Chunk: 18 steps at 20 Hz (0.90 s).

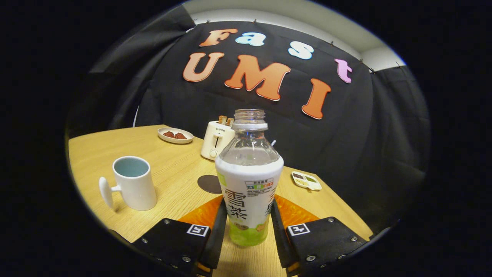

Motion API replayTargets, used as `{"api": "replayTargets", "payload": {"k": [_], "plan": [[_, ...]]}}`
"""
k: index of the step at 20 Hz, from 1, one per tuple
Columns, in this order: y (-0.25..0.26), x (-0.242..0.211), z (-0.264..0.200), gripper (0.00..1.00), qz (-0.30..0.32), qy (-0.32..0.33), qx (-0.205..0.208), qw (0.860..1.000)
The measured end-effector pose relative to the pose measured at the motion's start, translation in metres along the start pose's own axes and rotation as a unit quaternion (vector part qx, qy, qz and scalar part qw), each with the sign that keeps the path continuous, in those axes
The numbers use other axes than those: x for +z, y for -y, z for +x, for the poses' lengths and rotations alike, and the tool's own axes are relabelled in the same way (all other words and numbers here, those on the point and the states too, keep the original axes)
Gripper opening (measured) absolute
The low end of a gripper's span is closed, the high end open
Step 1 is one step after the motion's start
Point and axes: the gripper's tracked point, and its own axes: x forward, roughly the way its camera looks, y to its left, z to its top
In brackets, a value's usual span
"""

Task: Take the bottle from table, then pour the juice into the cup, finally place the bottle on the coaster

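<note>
An uncapped clear bottle (249,181) with a white and green label stands upright between my fingers, its base just over the wooden table (169,161). My gripper (248,209) is shut on the bottle, one black finger pressing each side of the label's lower half. A white cup (134,184) with its handle turned away from the bottle stands ahead on the left, empty inside as far as I can see. The dark round coaster (208,184) lies just beyond the left finger, partly hidden by the bottle.
A white toaster (216,139) with bread in its slots stands beyond the coaster. A small plate (175,135) with brown pieces lies at the far left of the table. A little white tray (306,181) sits near the right edge.
</note>
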Motion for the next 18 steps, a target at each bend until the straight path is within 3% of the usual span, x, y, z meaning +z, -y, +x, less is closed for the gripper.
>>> {"api": "replayTargets", "payload": {"k": [5,9,18], "plan": [[-0.007,0.023,0.006,0.59,-0.122,0.026,-0.013,0.992],[-0.012,0.033,0.009,0.59,-0.226,0.041,-0.038,0.972],[-0.034,0.056,0.006,0.59,-0.36,0.076,-0.044,0.929]]}}
